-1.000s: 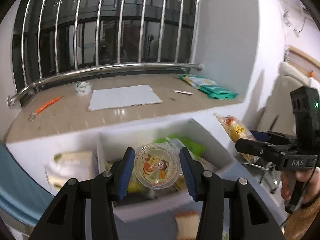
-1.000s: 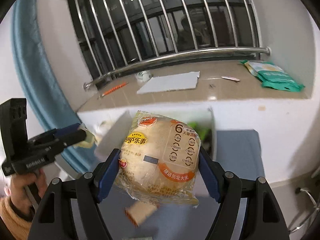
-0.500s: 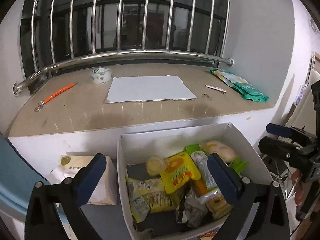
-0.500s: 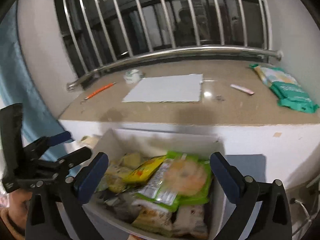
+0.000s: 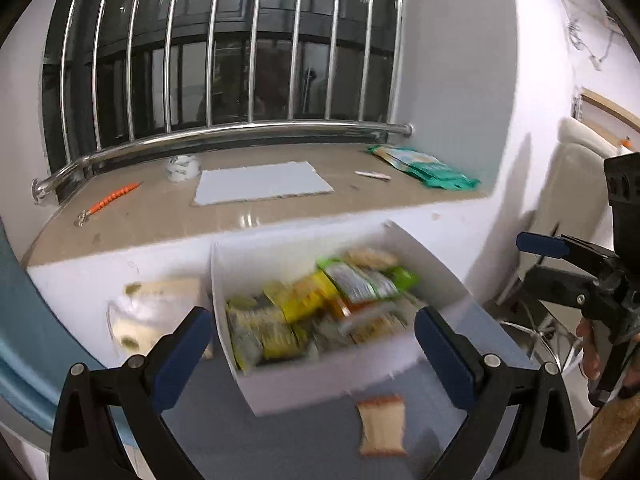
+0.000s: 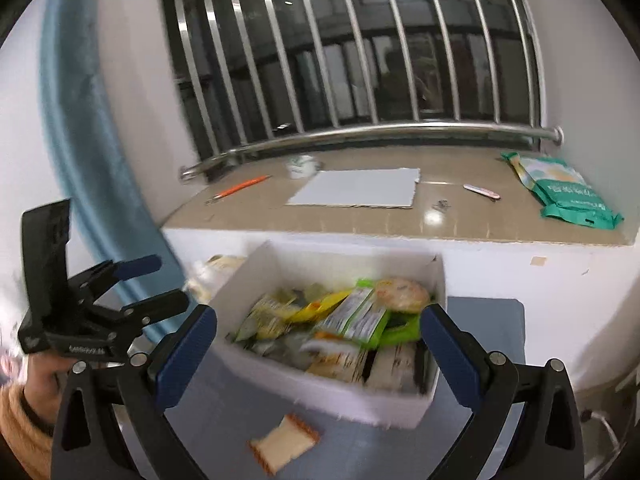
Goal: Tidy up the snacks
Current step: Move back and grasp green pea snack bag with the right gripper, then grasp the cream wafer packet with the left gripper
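A white open box [image 5: 352,380] [image 6: 352,392] on a grey-blue table holds several snack packets, among them a yellow packet [image 5: 308,296] and a round bun pack [image 6: 402,294]. A small wrapped bread slice [image 5: 382,426] [image 6: 282,442] lies on the table in front of the box. My left gripper [image 5: 312,352] is open and empty, above the box's near side; it also shows in the right wrist view [image 6: 140,284]. My right gripper [image 6: 316,356] is open and empty over the box's near edge; it also shows in the left wrist view [image 5: 548,264].
A white bag [image 5: 148,316] lies left of the box. Behind is a stone window sill [image 5: 160,220] with a grey sheet [image 5: 260,182], an orange pen [image 5: 110,200], a tape roll [image 5: 182,166] and green packs [image 5: 428,168]. A blue curtain [image 6: 80,160] hangs left.
One second ago my left gripper held a jelly cup and my right a bun pack. Both opened and dropped them in the box, then pulled back a little.
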### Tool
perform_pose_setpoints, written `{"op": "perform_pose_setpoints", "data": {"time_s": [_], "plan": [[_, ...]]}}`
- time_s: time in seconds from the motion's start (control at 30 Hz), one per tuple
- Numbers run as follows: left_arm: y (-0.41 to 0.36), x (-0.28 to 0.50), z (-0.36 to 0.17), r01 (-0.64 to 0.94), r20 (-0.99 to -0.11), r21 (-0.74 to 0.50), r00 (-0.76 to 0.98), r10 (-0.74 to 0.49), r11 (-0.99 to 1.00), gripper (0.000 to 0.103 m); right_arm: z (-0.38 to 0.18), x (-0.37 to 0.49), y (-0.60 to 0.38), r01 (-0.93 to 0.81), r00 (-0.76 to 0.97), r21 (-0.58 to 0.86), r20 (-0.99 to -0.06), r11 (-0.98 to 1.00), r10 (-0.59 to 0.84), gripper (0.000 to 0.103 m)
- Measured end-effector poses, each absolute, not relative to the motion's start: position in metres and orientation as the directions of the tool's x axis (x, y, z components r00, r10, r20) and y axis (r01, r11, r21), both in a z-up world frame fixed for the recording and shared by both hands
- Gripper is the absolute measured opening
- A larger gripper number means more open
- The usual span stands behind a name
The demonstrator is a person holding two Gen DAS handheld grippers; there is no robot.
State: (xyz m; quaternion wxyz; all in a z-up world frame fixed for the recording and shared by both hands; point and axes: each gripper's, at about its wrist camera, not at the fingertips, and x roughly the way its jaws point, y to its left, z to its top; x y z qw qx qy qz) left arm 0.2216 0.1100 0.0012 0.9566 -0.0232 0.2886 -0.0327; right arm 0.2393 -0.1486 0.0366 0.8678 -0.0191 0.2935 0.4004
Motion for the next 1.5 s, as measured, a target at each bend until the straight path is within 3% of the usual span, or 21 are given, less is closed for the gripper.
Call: {"op": "perform_pose_setpoints", "data": {"time_s": [0.17, 0.47, 0.63, 1.07, 1.13, 1.17, 1.2, 1.5], "plan": [[0.099, 0.171, -0.028, 0.047, -0.574, -0.1, 0.813, -0.096, 0.994, 0.103, 0.003, 0.186, -0.172, -0.728, 0.471, 0.212, -0.536, 0.652, 0.701, 0.103], [0.087, 0.103, -0.07, 0.007, -0.619, -0.178, 0.777, -0.117, 0.984, 0.103, -0.076, 0.13, -0.186, -0.681, 0.396, 0.249, -0.666, 0.688, 0.633, 0.103], [0.082, 0.095, -0.079, 0.013, -0.639, -0.196, 0.757, -0.138, 0.98, 0.103, -0.105, 0.125, -0.177, -0.655, 0.35, 0.272, -0.718, 0.705, 0.602, 0.103], [0.09, 0.083, -0.086, -0.009, -0.653, -0.203, 0.746, -0.129, 0.979, 0.103, -0.143, 0.143, -0.127, -0.692, 0.317, 0.174, -0.798, 0.701, 0.512, 0.103], [0.091, 0.083, -0.089, -0.013, -0.66, -0.201, 0.741, -0.126, 0.979, 0.103, -0.152, 0.148, -0.123, -0.693, 0.286, 0.192, -0.812, 0.695, 0.509, 0.094], [0.092, 0.083, -0.09, -0.013, -0.662, -0.2, 0.739, -0.125, 0.98, 0.103, -0.153, 0.148, -0.124, -0.691, 0.301, 0.176, -0.812, 0.701, 0.5, 0.062], [0.092, 0.084, -0.091, -0.015, -0.665, -0.196, 0.737, -0.122, 0.98, 0.103, -0.15, 0.147, -0.125, -0.688, 0.341, 0.138, -0.806, 0.713, 0.485, 0.054], [0.068, 0.118, -0.105, 0.056, -0.717, -0.146, 0.682, -0.145, 0.988, 0.103, -0.126, 0.15, -0.176, -0.623, 0.35, 0.274, -0.741, 0.733, 0.574, 0.053]]}}
